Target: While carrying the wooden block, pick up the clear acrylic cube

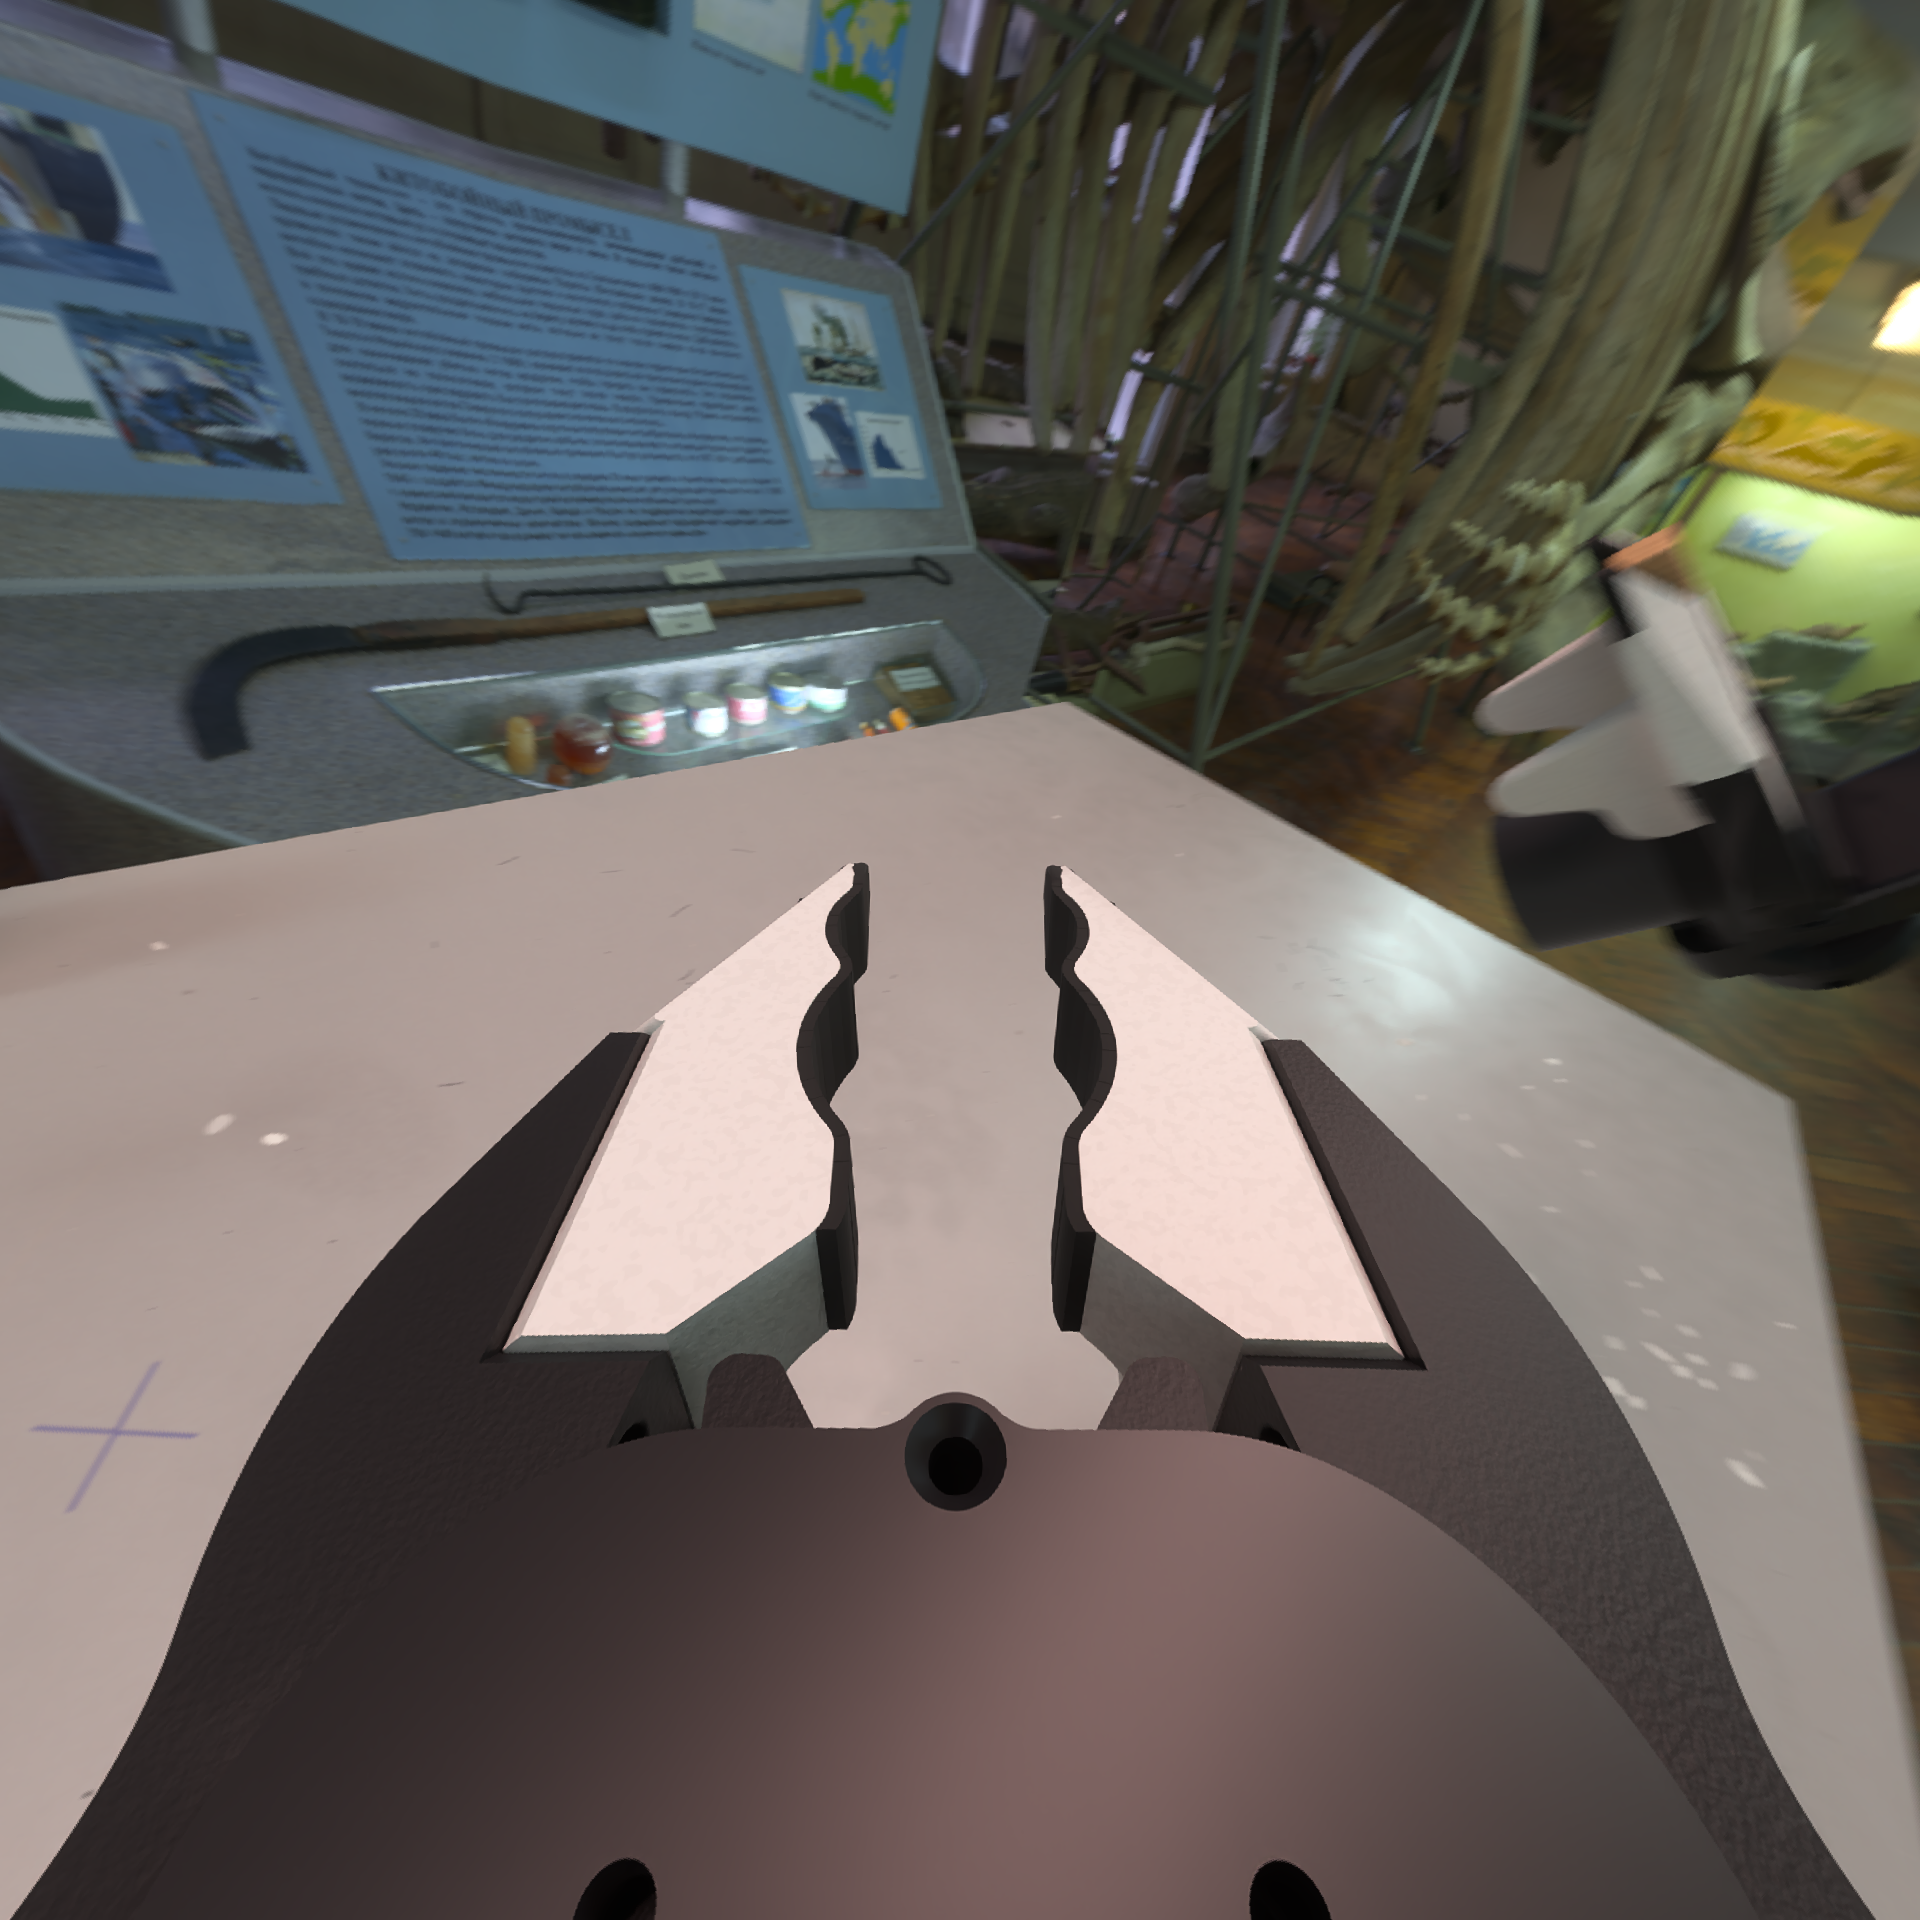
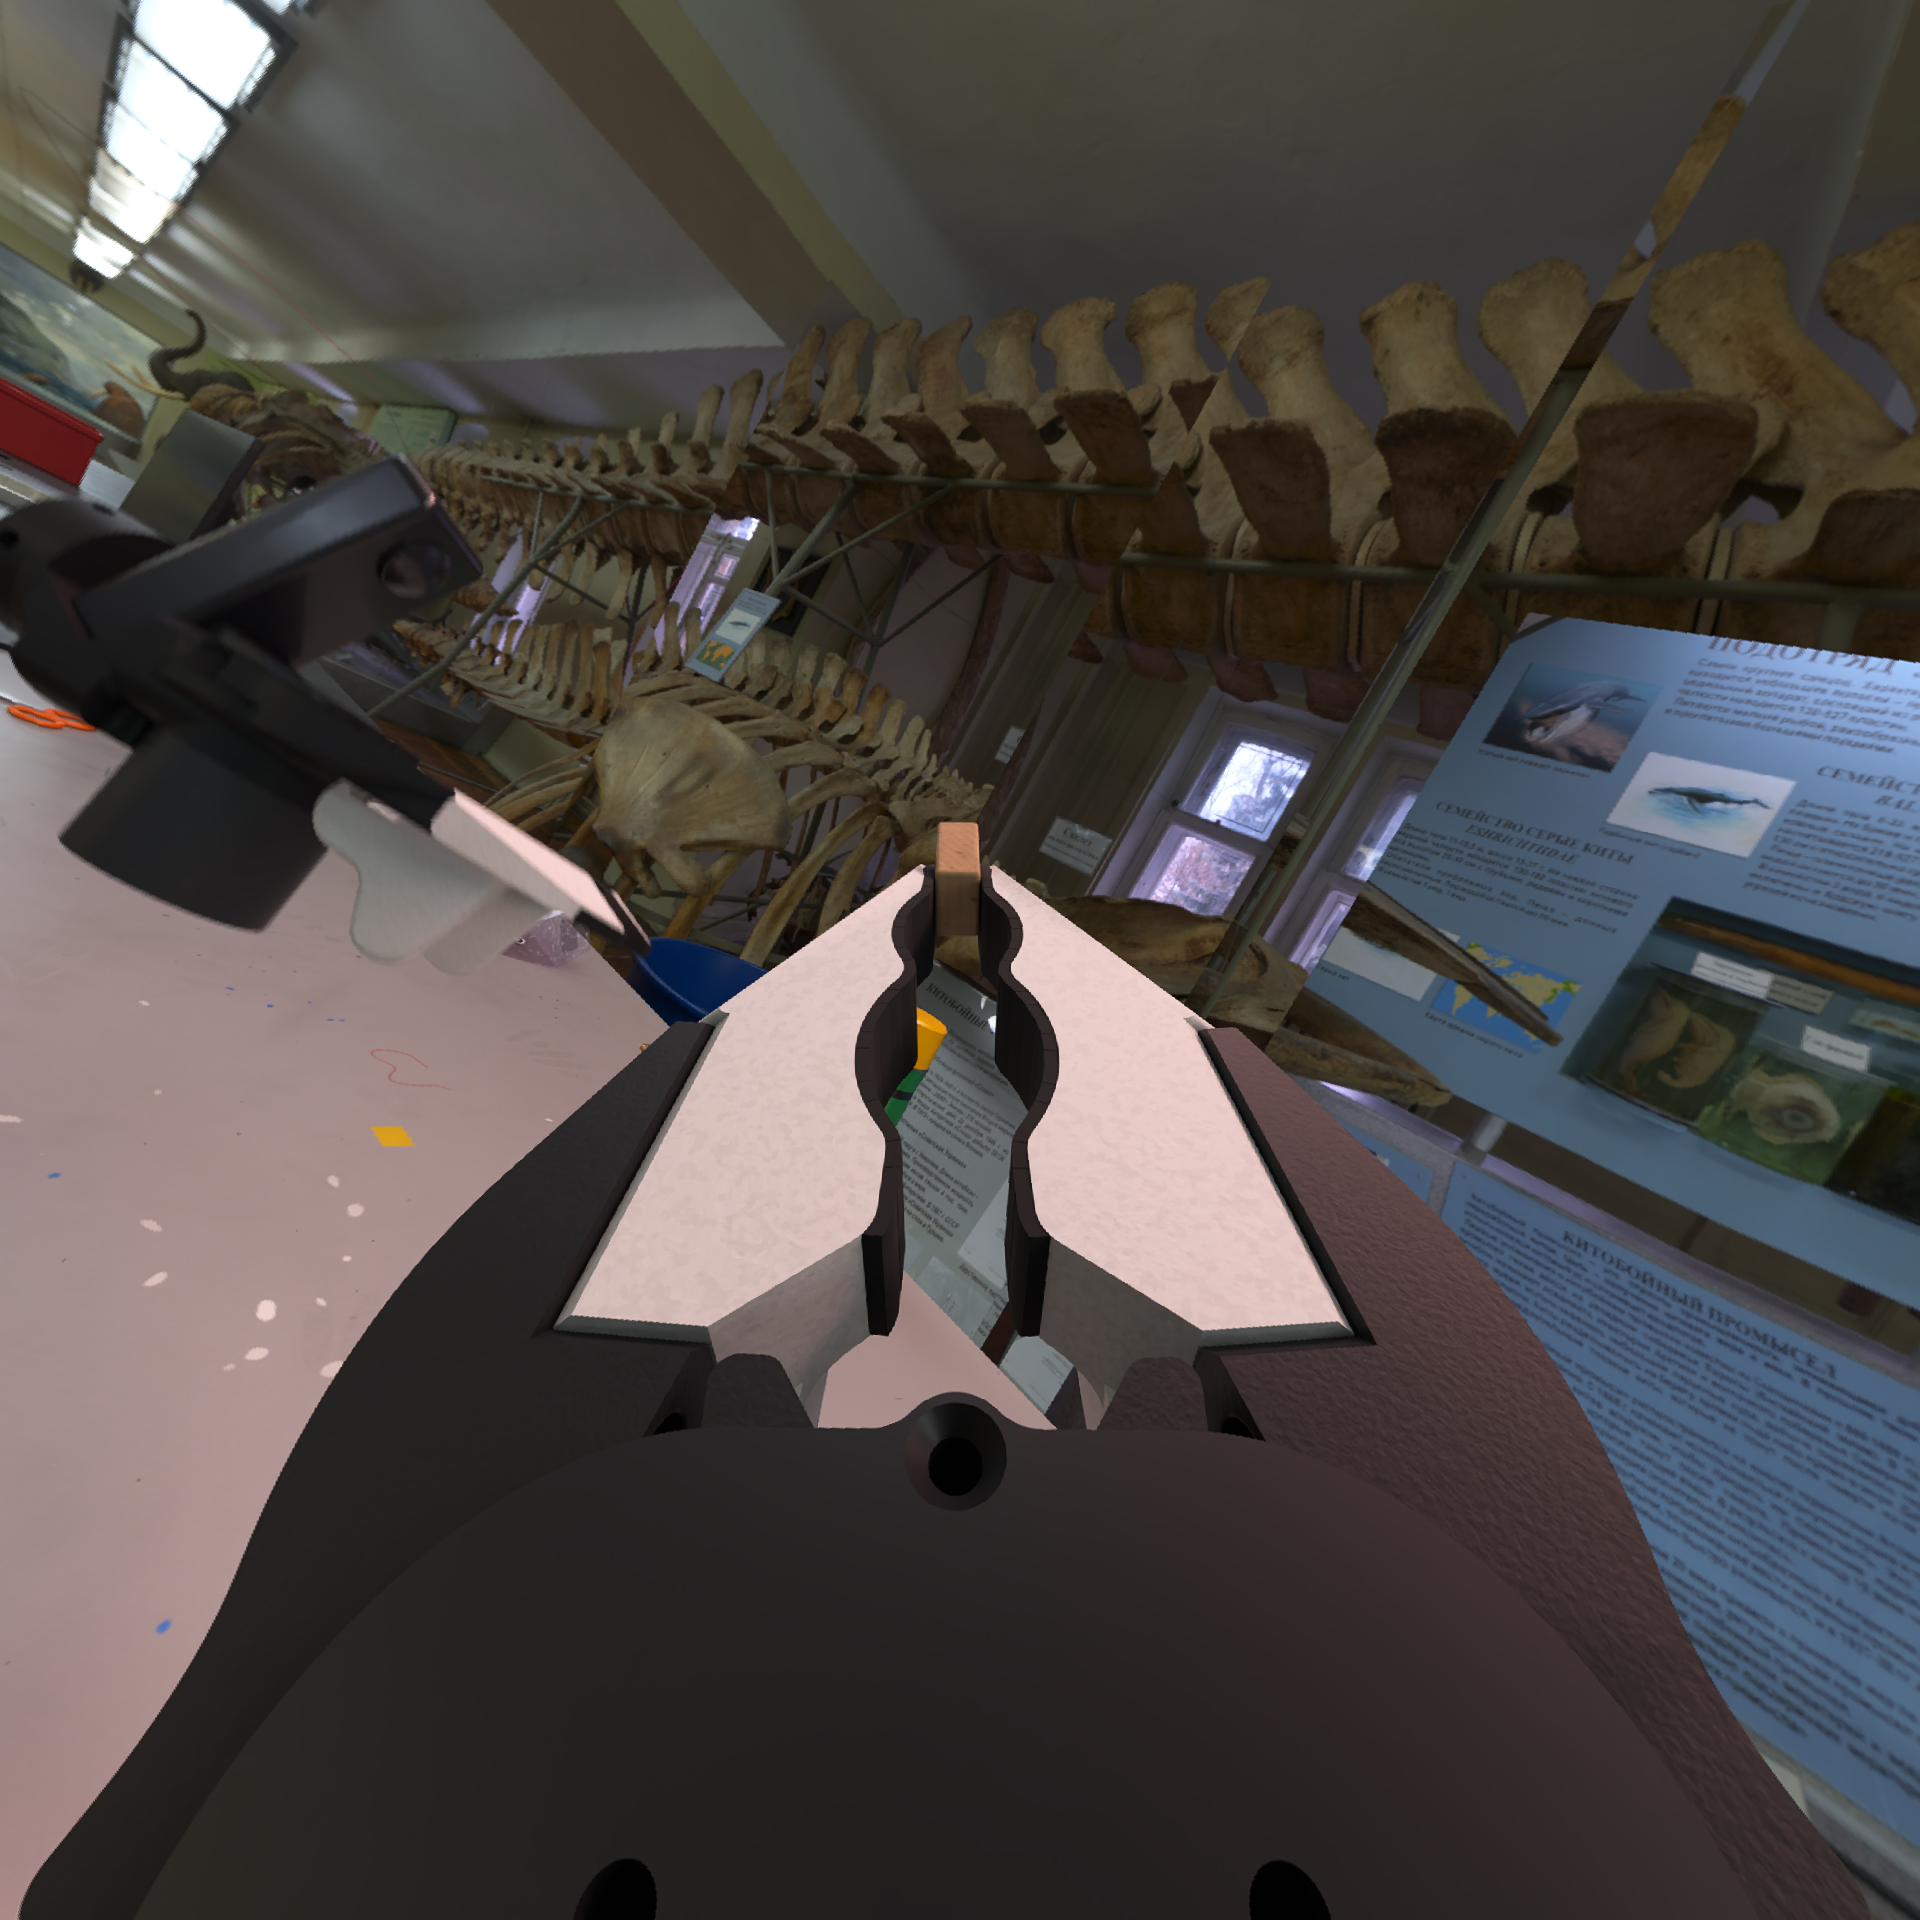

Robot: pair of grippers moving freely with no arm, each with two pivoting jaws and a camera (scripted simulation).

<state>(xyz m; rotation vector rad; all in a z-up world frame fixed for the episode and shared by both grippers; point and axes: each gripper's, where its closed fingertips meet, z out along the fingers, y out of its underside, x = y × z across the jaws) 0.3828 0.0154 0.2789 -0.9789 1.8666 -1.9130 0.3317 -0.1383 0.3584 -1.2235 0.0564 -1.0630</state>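
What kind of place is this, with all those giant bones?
Probably a natural history museum. A huge skeleton stretches under the ceiling, blue display boards show pictures of sea animals, and a glass case holds small jars. The grippers work over a pale table.

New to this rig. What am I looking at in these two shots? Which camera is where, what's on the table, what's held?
Each picture comes from a wide-angle camera mounted on a two-finger claw, looking forward along its fingers.

Left wrist view: the left claw is open with nothing between its pale pads, hovering over the pale pinkish table. The right claw shows blurred at the right edge.

Right wrist view: the right claw is shut on a small light-brown wooden block, pinched at its tips. The left claw appears farther off on the left, above the same table, with a faint clear object below its fingers, possibly the acrylic cube. A blue round container stands behind.
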